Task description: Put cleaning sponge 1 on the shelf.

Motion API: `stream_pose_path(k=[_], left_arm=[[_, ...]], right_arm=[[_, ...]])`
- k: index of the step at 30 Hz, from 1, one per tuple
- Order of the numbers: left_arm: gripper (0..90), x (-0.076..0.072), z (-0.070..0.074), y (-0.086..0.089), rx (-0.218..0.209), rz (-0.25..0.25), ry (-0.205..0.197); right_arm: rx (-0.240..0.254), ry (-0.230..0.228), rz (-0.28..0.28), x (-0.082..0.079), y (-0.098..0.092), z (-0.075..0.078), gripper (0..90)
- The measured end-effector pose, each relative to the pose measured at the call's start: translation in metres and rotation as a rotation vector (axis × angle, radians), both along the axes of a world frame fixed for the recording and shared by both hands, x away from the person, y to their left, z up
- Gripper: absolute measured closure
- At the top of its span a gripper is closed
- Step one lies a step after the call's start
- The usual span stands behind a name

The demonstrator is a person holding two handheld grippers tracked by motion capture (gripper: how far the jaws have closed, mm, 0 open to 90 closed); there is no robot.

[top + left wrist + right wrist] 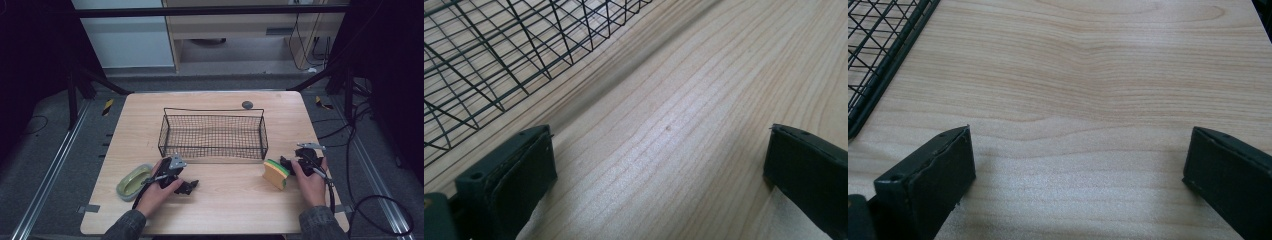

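nothing is picked yet: both the left gripper (186,186) and the right gripper (287,165) rest wide, empty. next probably close on the sponge (275,173), then move it to the basket (213,155).

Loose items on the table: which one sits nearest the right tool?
The yellow-and-green sponge, right beside the right tool; the green dish lies at the left tool.

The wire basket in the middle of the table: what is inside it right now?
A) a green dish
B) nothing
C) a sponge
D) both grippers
B: the high view shows bare wood through the mesh of the wire basket, while the sponge and green dish lie outside it on the table.
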State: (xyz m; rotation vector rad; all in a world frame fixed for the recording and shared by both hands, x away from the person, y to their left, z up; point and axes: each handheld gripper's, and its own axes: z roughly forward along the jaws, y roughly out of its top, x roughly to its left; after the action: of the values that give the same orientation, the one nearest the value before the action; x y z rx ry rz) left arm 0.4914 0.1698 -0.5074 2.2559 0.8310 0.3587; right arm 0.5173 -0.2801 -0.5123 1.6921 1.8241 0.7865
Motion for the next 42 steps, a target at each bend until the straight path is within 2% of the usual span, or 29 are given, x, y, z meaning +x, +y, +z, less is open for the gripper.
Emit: stream_pose_path(k=[3, 4, 5, 9, 13, 14, 15, 16, 17, 18, 20, 21, 22, 27, 31, 34, 36, 39, 41, 42], left_arm=[[3.0, -0.001, 0.002, 0.0, 0.007, -0.013, 0.007], [2.8, -0.004, 0.007, 0.001, -0.011, -0.026, 0.017], [2.7, -0.004, 0.007, 0.001, -0.011, -0.026, 0.017], [2.6, -0.012, 0.023, 0.004, -0.03, -0.032, -0.034], [3.0, -0.014, 0.033, 0.007, -0.023, -0.036, -0.044], [3.0, -0.015, 0.044, 0.01, 0.003, -0.05, -0.049], [3.0, -0.015, 0.044, 0.01, 0.003, -0.05, -0.049], [3.1, -0.014, 0.055, 0.015, 0.039, -0.05, -0.054], [3.1, -0.014, 0.055, 0.015, 0.039, -0.05, -0.054], [3.2, -0.012, 0.067, 0.021, 0.063, -0.04, -0.046], [3.8, -0.011, 0.076, 0.029, 0.086, -0.029, -0.036], [4.2, -0.011, 0.076, 0.029, 0.086, -0.029, -0.036], [4.3, -0.012, 0.084, 0.038, 0.103, -0.011, -0.029], [4.1, -0.015, 0.096, 0.065, 0.153, 0.067, 0.017], [4.2, -0.019, 0.106, 0.08, 0.197, 0.103, 0.022], [4.0, -0.02, 0.113, 0.087, 0.215, 0.098, 0.044], [4.5, -0.02, 0.117, 0.091, 0.243, 0.082, 0.048], [5.4, -0.02, 0.122, 0.096, 0.293, 0.051, 0.08], [8.8, -0.019, 0.123, 0.098, 0.309, 0.048, 0.077], [9.8, -0.018, 0.126, 0.103, 0.331, 0.055, 0.096]], right_arm=[[0.0, 0.0, 0.0, 0.0, 0.0, 0.0, 0.4], [0.0, 0.0, 0.0, 0.0, 0.0, 0.0, 0.4], [0.0, 0.0, 0.0, 0.0, 0.0, 0.0, 0.4], [0.003, 0.001, -0.003, 0.0, 0.0, 0.0, 0.5], [0.003, 0.0, -0.002, -0.001, 0.0, 0.0, 0.6], [0.002, -0.001, 0.0, -0.001, 0.001, 0.0, 0.7], [0.001, -0.001, 0.001, -0.001, 0.0, 0.0, 0.7], [0.001, -0.001, 0.001, -0.001, 0.0, 0.0, 0.7], [0.001, -0.001, 0.001, -0.001, 0.0, 0.0, 0.7], [0.002, -0.001, 0.002, -0.001, 0.0, 0.0, 0.7], [0.002, -0.001, 0.01, -0.001, 0.0, 0.0, 0.8], [0.002, -0.001, 0.01, -0.001, 0.0, 0.0, 0.8], [0.002, -0.001, 0.015, -0.001, -0.001, 0.0, 0.8], [-0.006, -0.001, 0.041, 0.0, -0.003, 0.0, 0.8], [-0.005, -0.001, 0.06, 0.0, -0.004, 0.0, 0.8], [-0.009, -0.003, 0.072, -0.001, -0.005, 0.0, 1.0], [-0.009, -0.004, 0.071, -0.003, -0.005, 0.0, 1.0], [-0.011, -0.003, 0.071, -0.005, -0.005, 0.0, 1.0], [-0.006, -0.003, 0.065, -0.005, -0.004, 0.0, 0.9], [-0.006, -0.003, 0.065, -0.005, -0.004, 0.0, 0.9]])
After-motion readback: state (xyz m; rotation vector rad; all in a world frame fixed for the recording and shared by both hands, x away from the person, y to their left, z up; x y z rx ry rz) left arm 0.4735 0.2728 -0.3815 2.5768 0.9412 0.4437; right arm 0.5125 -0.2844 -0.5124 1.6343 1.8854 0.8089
